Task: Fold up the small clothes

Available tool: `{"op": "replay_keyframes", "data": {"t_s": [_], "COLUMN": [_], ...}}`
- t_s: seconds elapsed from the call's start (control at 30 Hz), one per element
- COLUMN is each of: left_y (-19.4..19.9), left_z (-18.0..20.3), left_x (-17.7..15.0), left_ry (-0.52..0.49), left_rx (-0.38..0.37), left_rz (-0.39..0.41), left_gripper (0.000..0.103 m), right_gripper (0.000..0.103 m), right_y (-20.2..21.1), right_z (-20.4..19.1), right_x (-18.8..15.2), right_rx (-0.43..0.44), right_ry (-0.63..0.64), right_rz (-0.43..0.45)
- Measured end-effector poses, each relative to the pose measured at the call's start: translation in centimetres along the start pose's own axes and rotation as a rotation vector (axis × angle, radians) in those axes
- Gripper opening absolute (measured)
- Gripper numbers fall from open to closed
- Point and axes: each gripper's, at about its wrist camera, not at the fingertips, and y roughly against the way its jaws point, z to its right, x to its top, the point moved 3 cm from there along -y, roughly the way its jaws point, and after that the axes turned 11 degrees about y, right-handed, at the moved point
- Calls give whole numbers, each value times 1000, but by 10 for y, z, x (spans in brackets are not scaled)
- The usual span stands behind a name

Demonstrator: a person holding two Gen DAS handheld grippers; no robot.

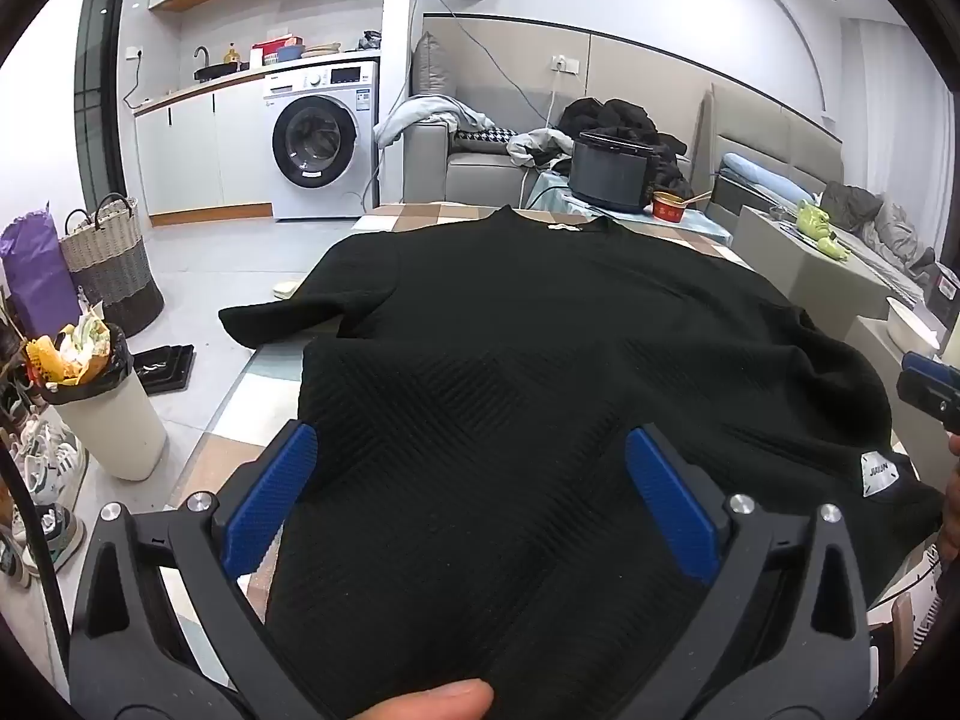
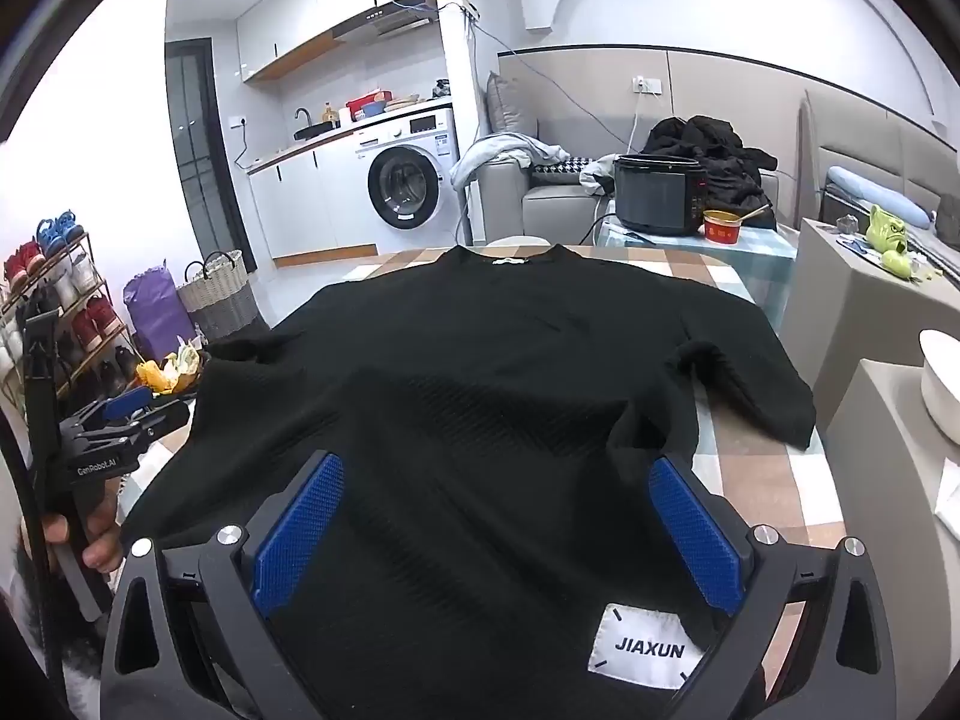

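Sweater (image 1: 540,324): lying flat on the checked table (image 2: 750,438), neck at the far end, hem nearest the person, both sleeves sticking out sideways.

Left gripper (image 1: 471,504): hovering over the hem's left part, jaws standing wide apart, nothing pinched, the black knit showing right between the blue pads (image 1: 270,504).

Right gripper (image 2: 495,531): hanging over the hem's right part, jaws spread wide too, not clamping anything.

Label (image 2: 645,648): white JIAXUN tag sitting on the hem, just inside the right gripper's right finger.

Thumb (image 1: 432,702): poking in at the bottom of the left view.
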Motion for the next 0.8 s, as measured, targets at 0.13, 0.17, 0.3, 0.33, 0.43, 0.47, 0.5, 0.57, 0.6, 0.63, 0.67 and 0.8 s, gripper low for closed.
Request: {"op": "replay_keyframes", "data": {"t_s": [0.13,0.17,0.3,0.33,0.43,0.47,0.5,0.57,0.6,0.63,0.67,0.8], "left_y": [0,0,0,0,0,1,-1,0,0,1,1,-1], "left_z": [0,-1,-5,-6,-6,-6,-7,-7,-7,-7,-8,-8], "left_x": [-1,2,3,3,4,5,5,6,6,6,6,5], "left_ry": [6,8,17,15,11,9,21,21,21,20,20,25], "left_rx": [4,6,-1,-1,0,1,-1,0,0,0,0,2], "left_rz": [1,2,-9,-8,-7,-6,-6,-6,-6,-5,-5,1], "left_gripper": [103,103,103,103,103,103,103,103,103,103,102,103], "right_gripper": [103,103,103,103,103,103,103,103,103,103,103,103], "right_y": [-3,-3,-6,-5,-2,-2,-3,-2,-2,-2,-2,-1], "right_z": [-2,-2,-2,-3,-3,-2,-2,-1,0,0,1,1], "right_x": [0,0,3,-2,3,4,3,4,5,6,7,8], "right_rx": [-3,-2,-1,1,4,5,3,-2,-3,-1,0,-6], "right_ry": [2,1,11,11,7,7,7,4,0,-4,-6,-2], "right_rz": [5,6,7,9,6,7,9,13,13,14,15,18]}}
